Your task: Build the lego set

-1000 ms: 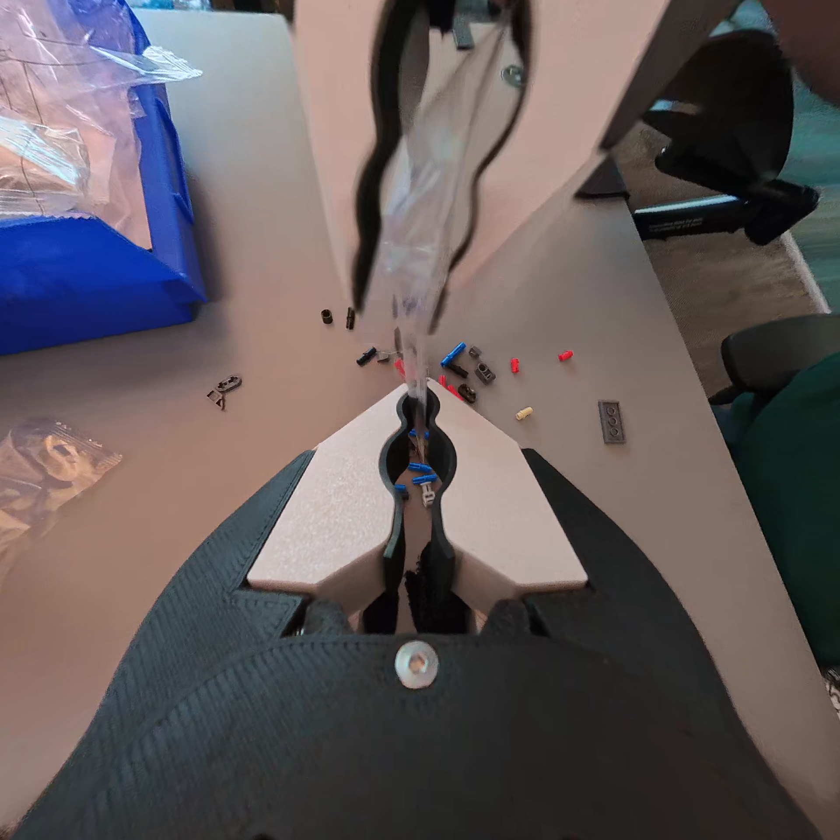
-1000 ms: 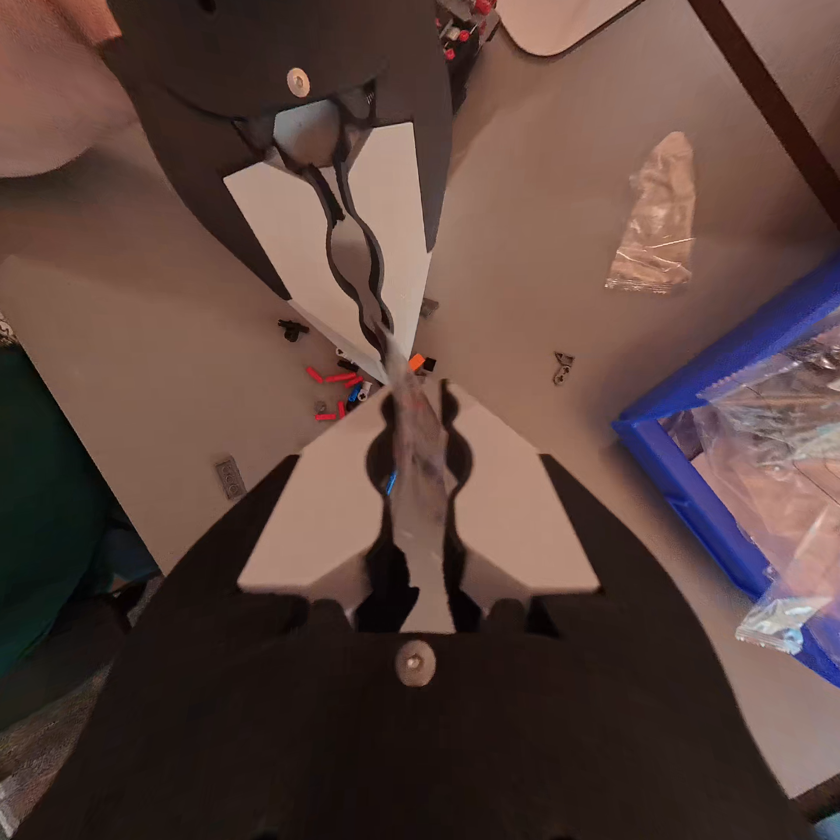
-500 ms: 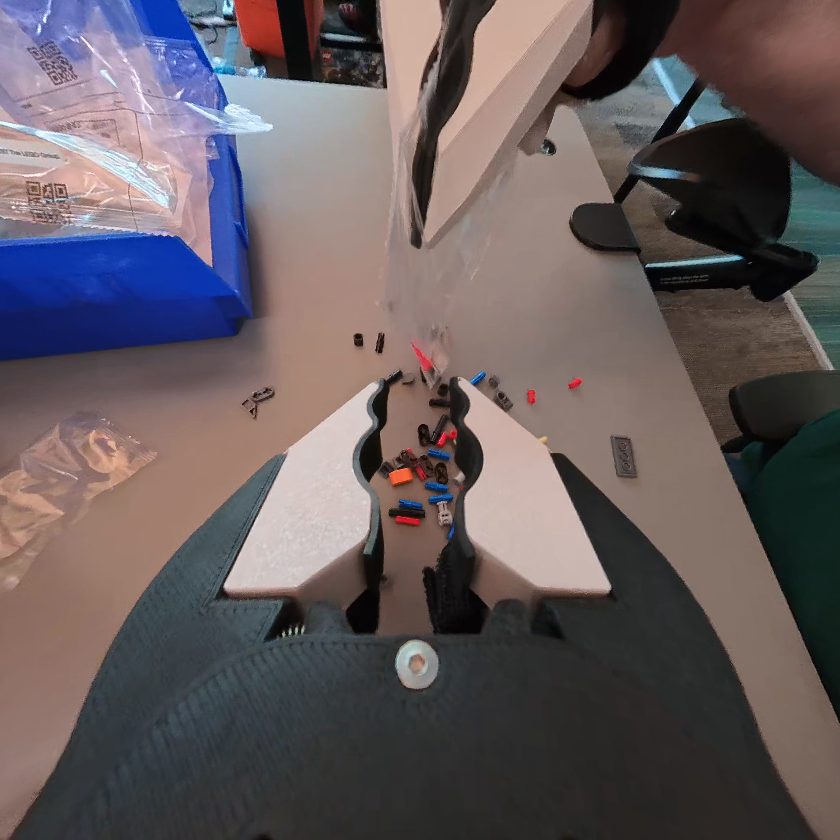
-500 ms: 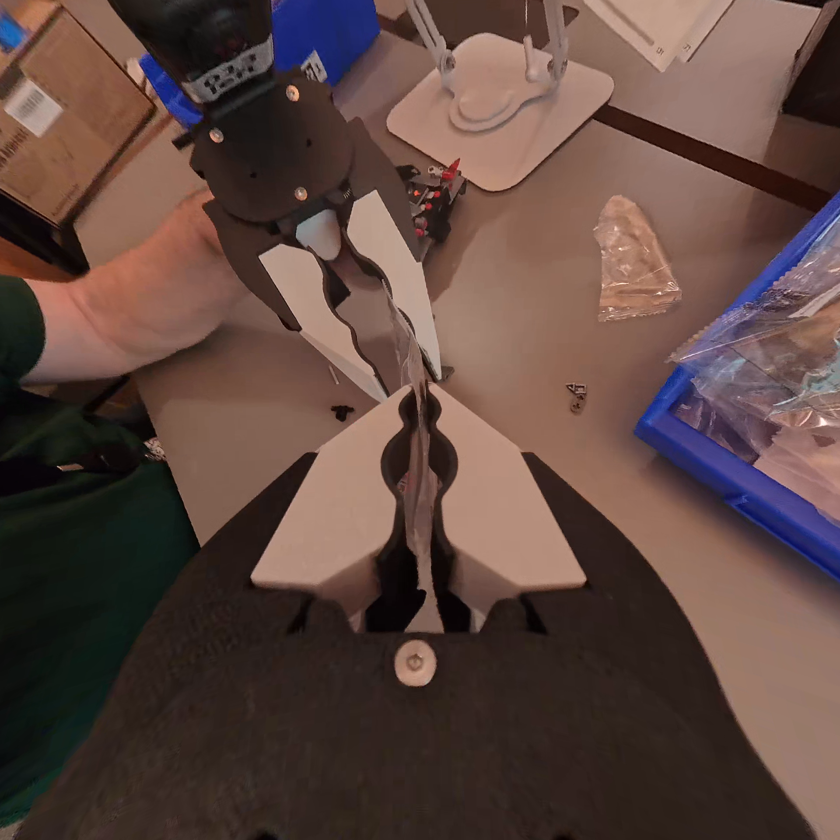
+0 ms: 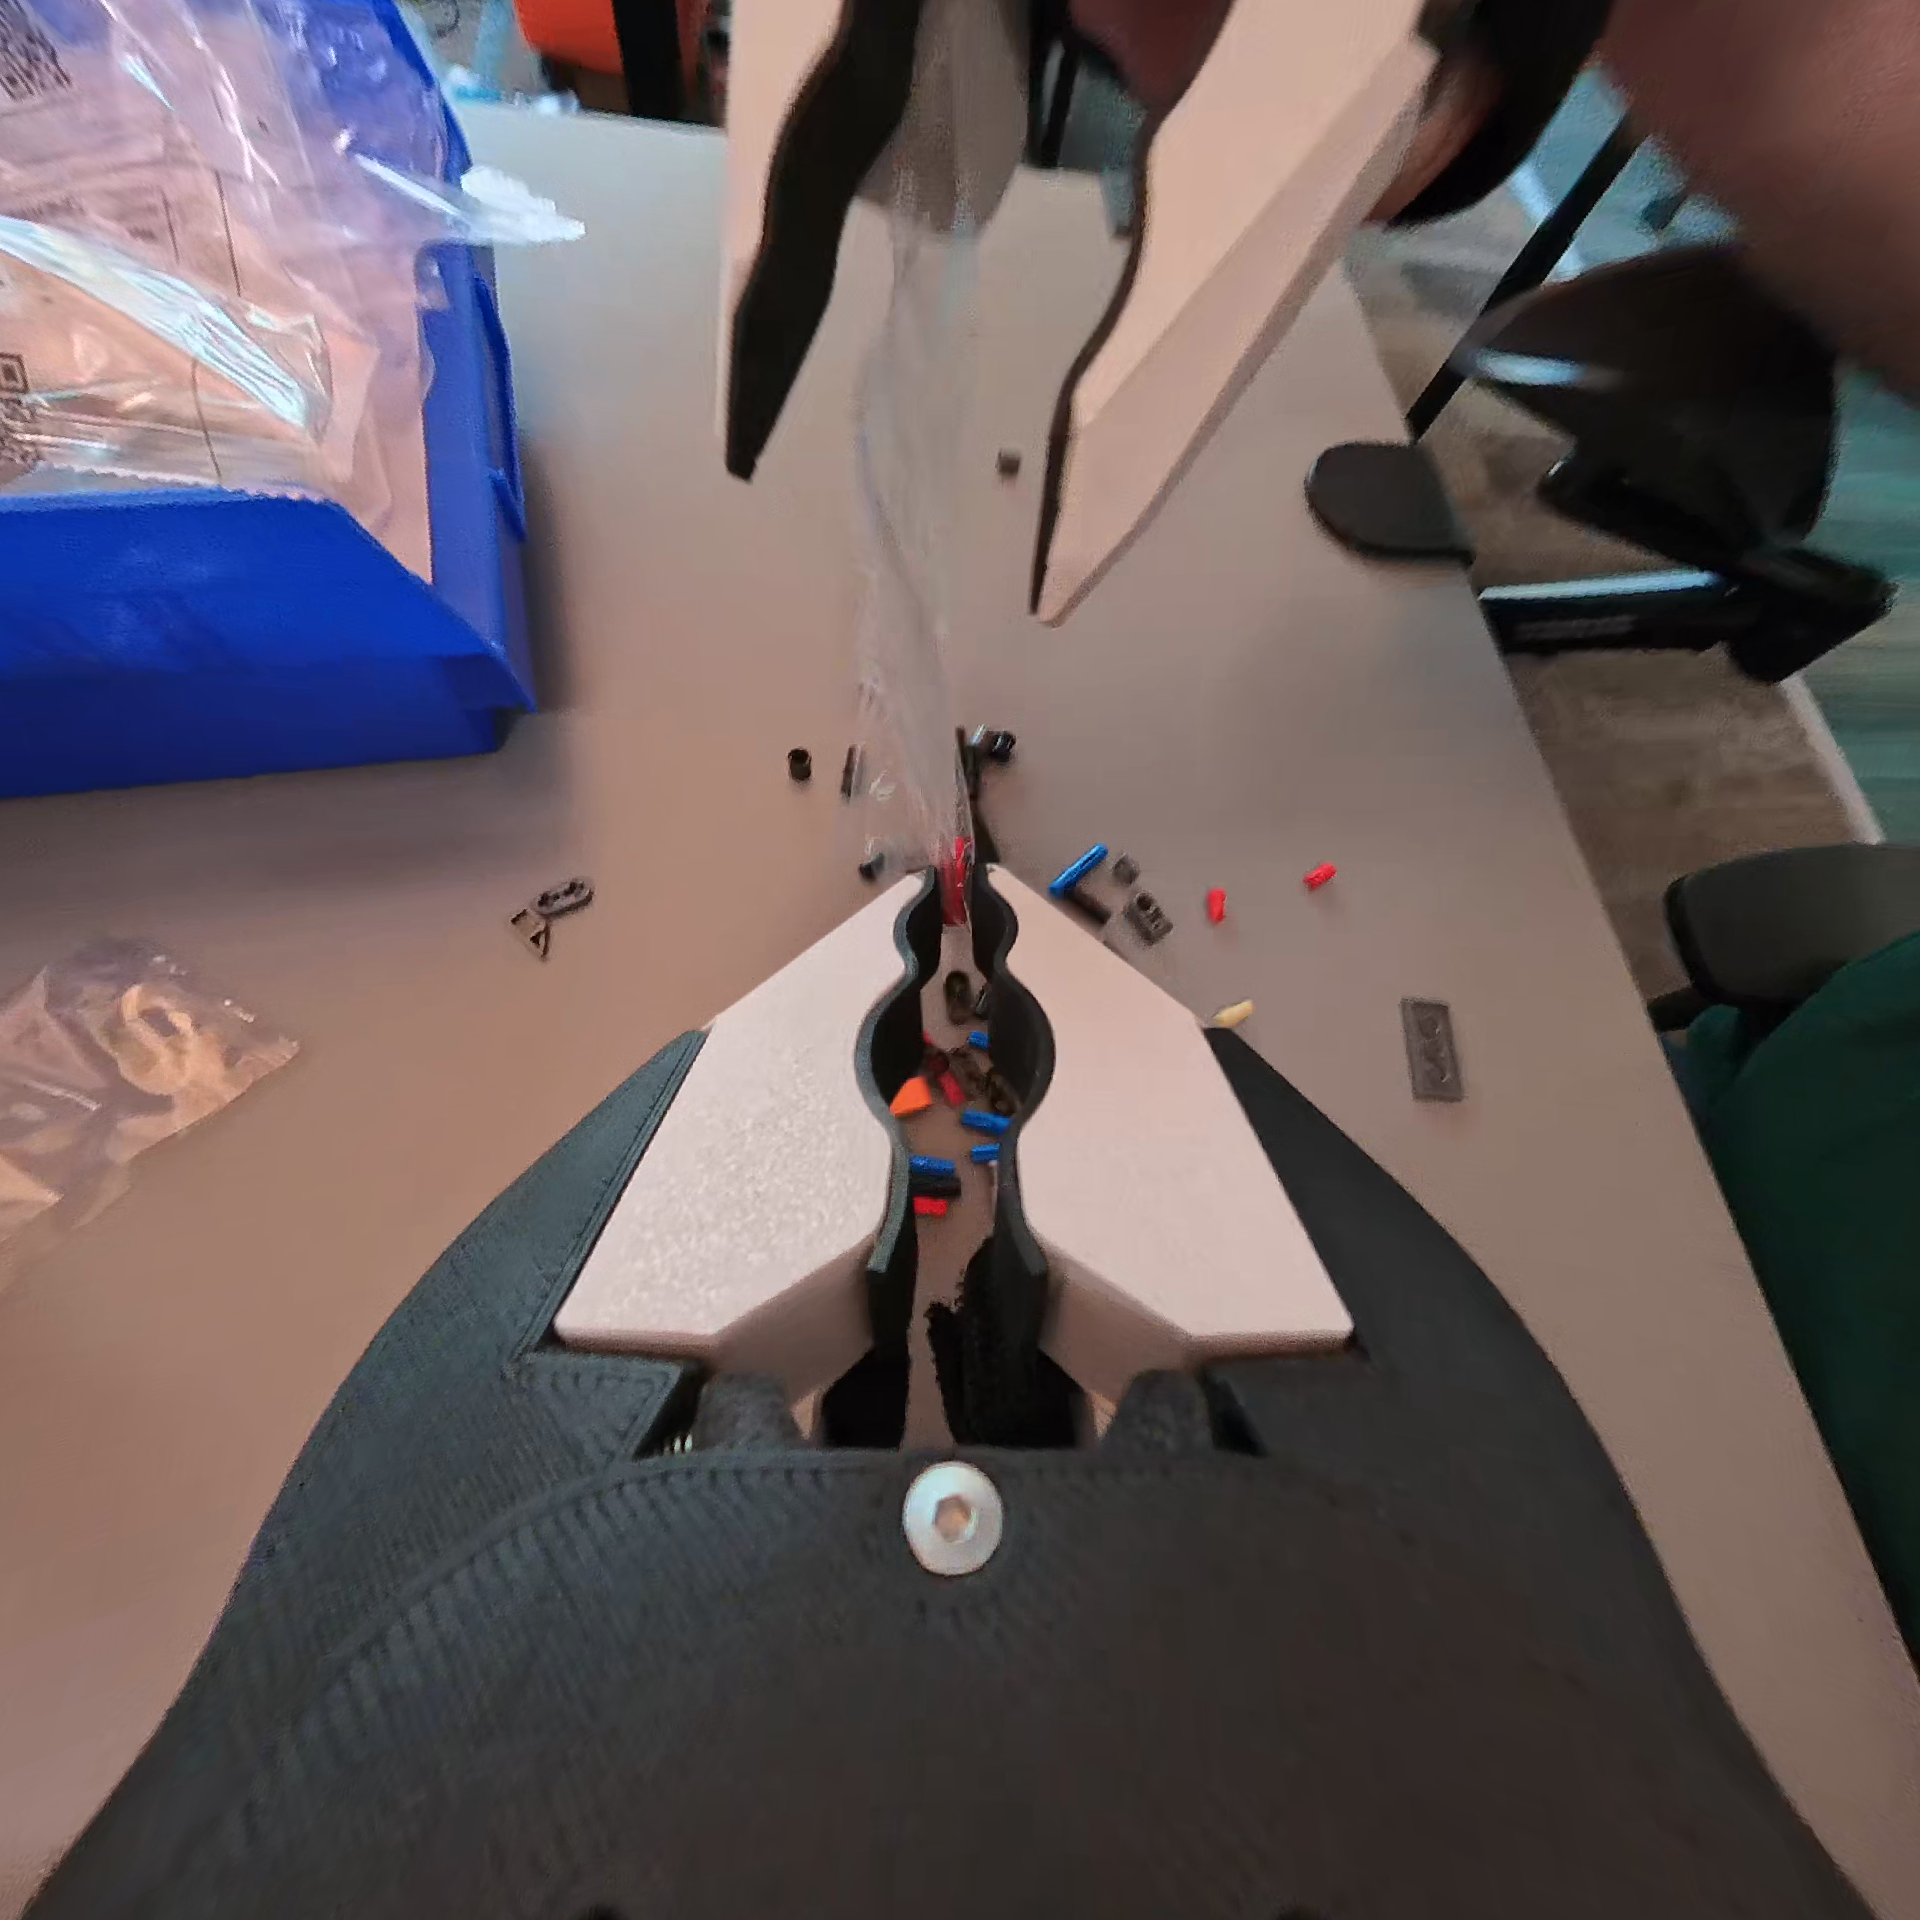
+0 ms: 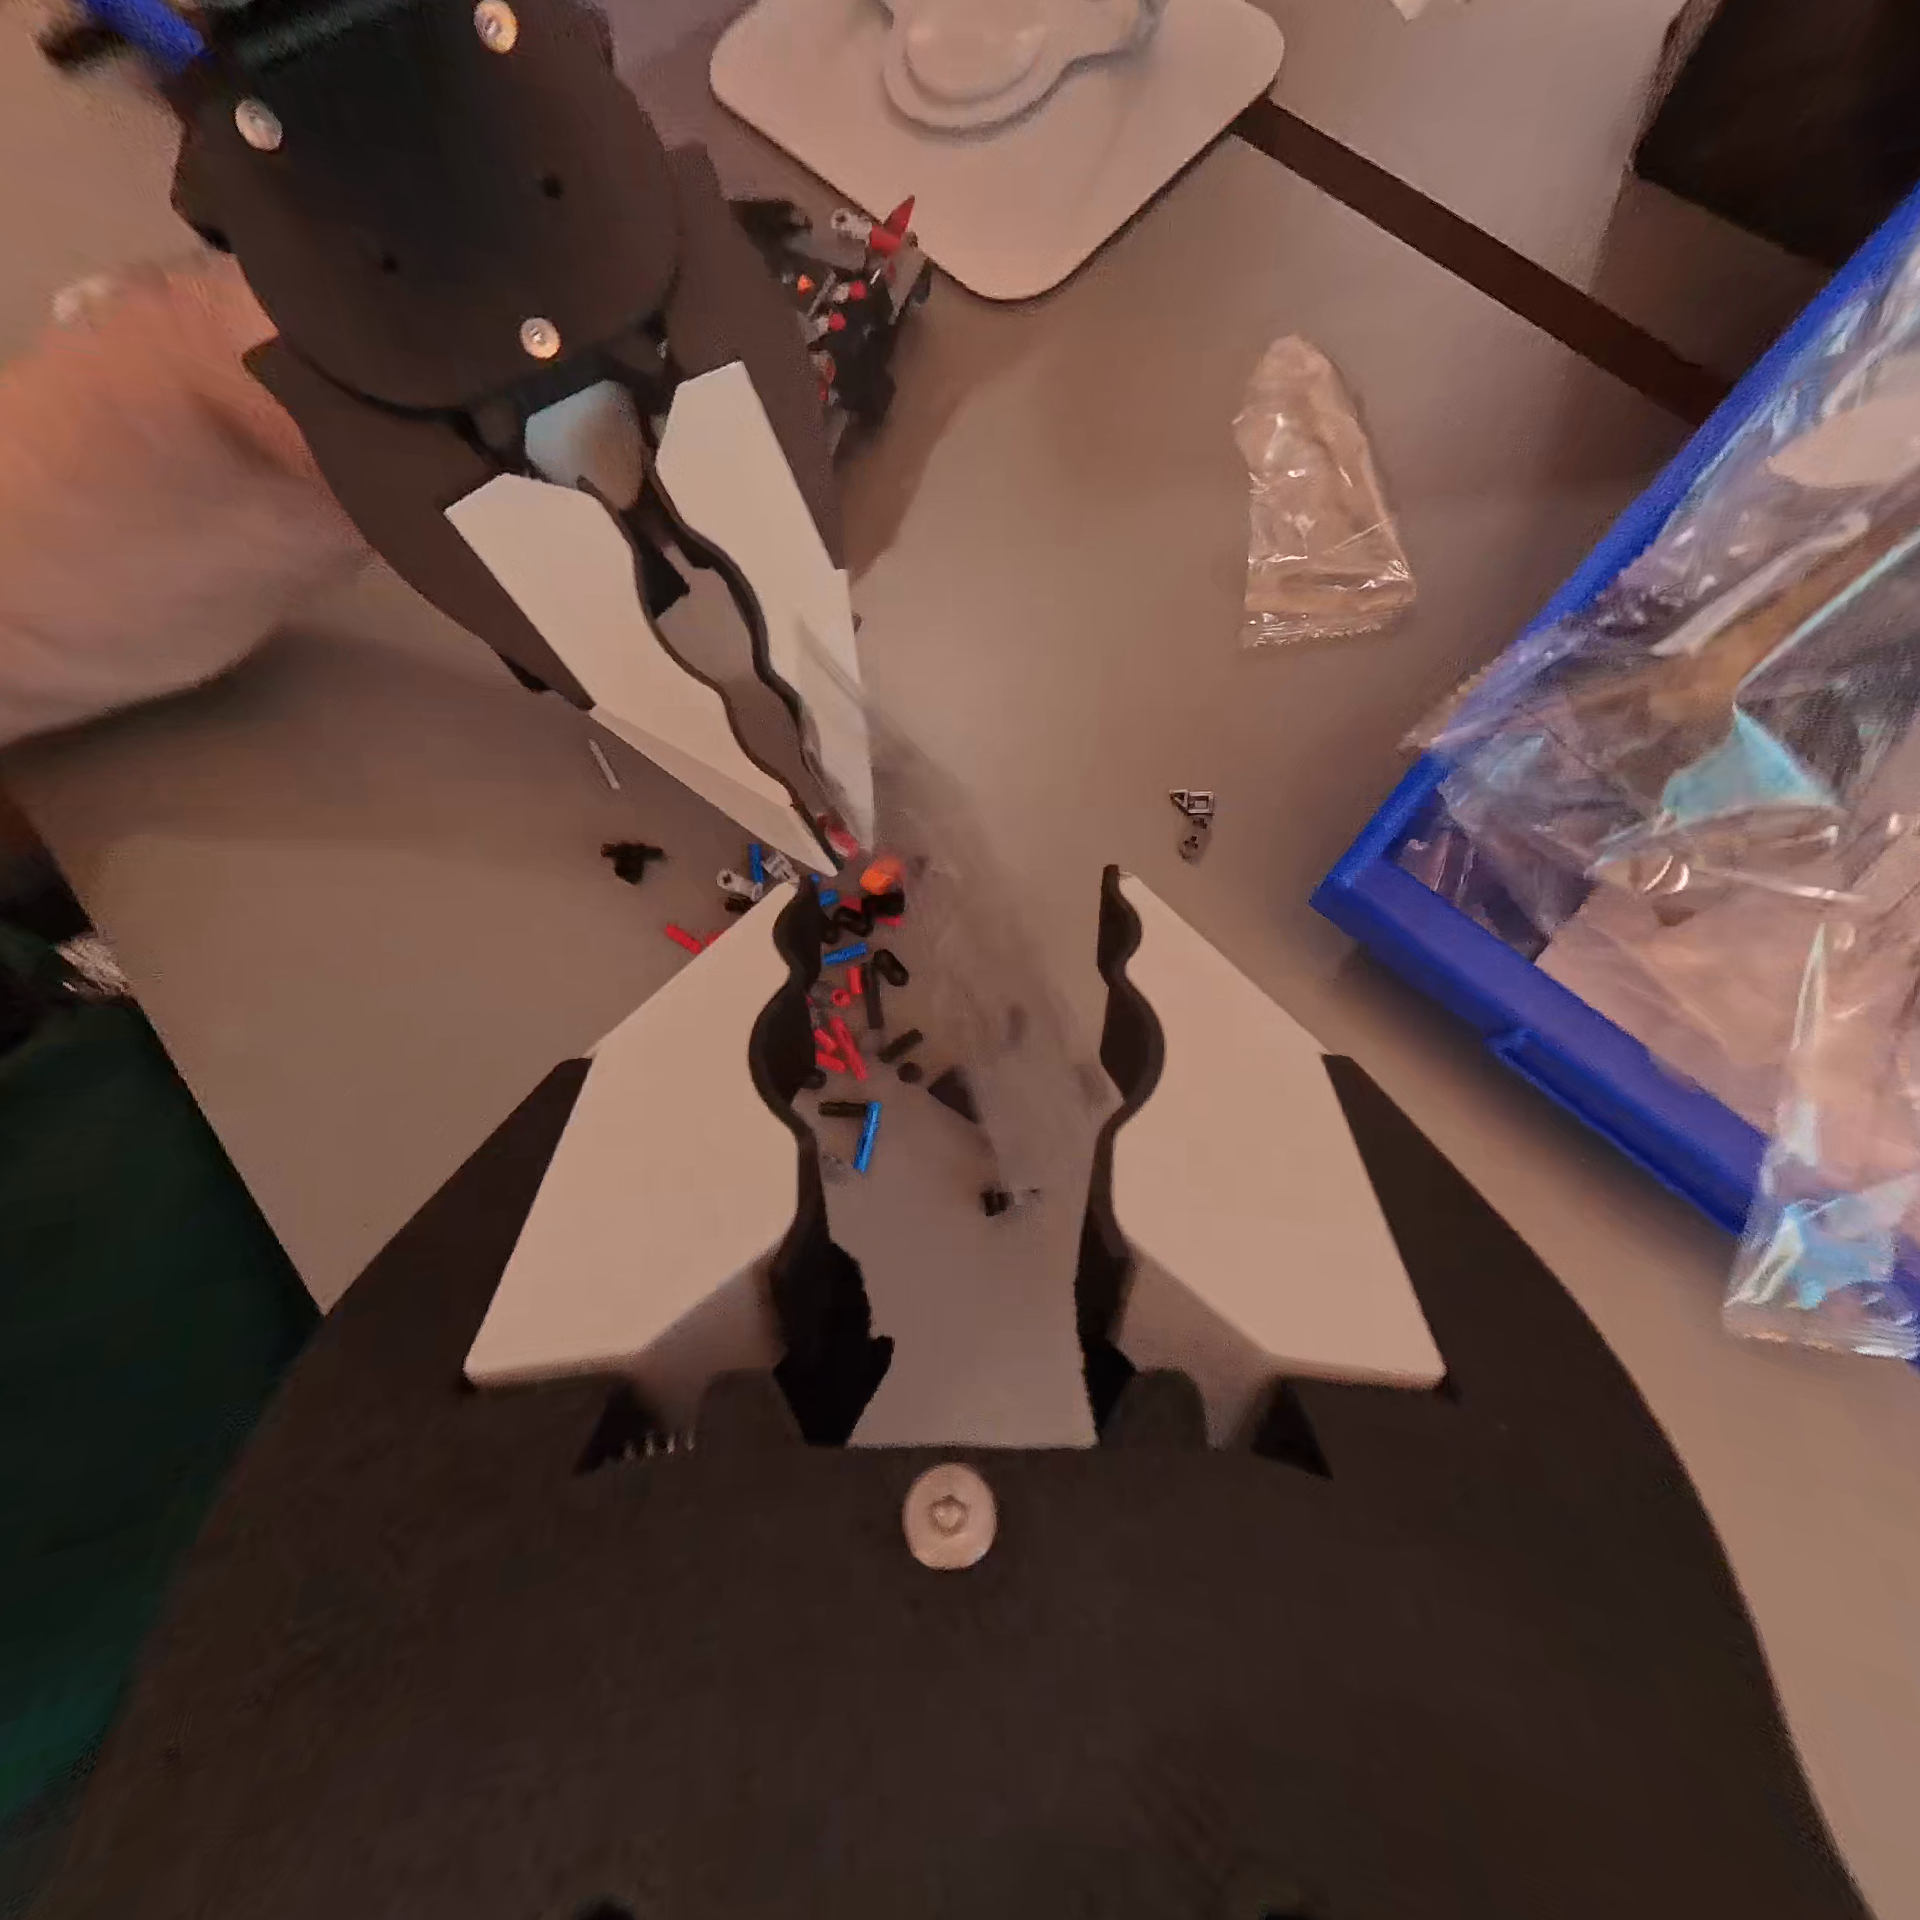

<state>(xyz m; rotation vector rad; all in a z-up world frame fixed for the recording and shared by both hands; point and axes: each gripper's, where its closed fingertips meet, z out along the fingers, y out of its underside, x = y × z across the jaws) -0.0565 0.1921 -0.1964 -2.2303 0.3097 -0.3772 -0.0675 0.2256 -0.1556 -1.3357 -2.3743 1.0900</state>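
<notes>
A clear plastic bag (image 5: pixel 904 623) hangs blurred between the two grippers. My left gripper (image 5: pixel 956 878) is shut on its lower end, just above the table; it also shows in the right wrist view (image 6: pixel 842 857). My right gripper (image 6: pixel 951 883) is open, its jaws wide apart around the blurred bag (image 6: pixel 997 997); in the left wrist view it (image 5: pixel 891 540) hovers above. Several small red, blue and black lego pins (image 5: pixel 956 1091) lie scattered on the table under the grippers, with an orange piece (image 6: pixel 878 873) among them.
A blue bin (image 5: pixel 260 644) of bagged parts stands to one side (image 6: pixel 1558 1018). A small clear bag (image 6: pixel 1320 520) and a grey plate (image 5: pixel 1432 1047) lie on the table. A partly built model (image 6: pixel 852 281) sits by a white stand base (image 6: pixel 997 104). The table edge (image 5: pixel 1662 987) runs close by. There is about 6 centimeters between the tips of the two grippers.
My right gripper has opened and let go of the bag. My left gripper, open half a second ago, has shut on the bag's lower end. More pieces lie on the table.
</notes>
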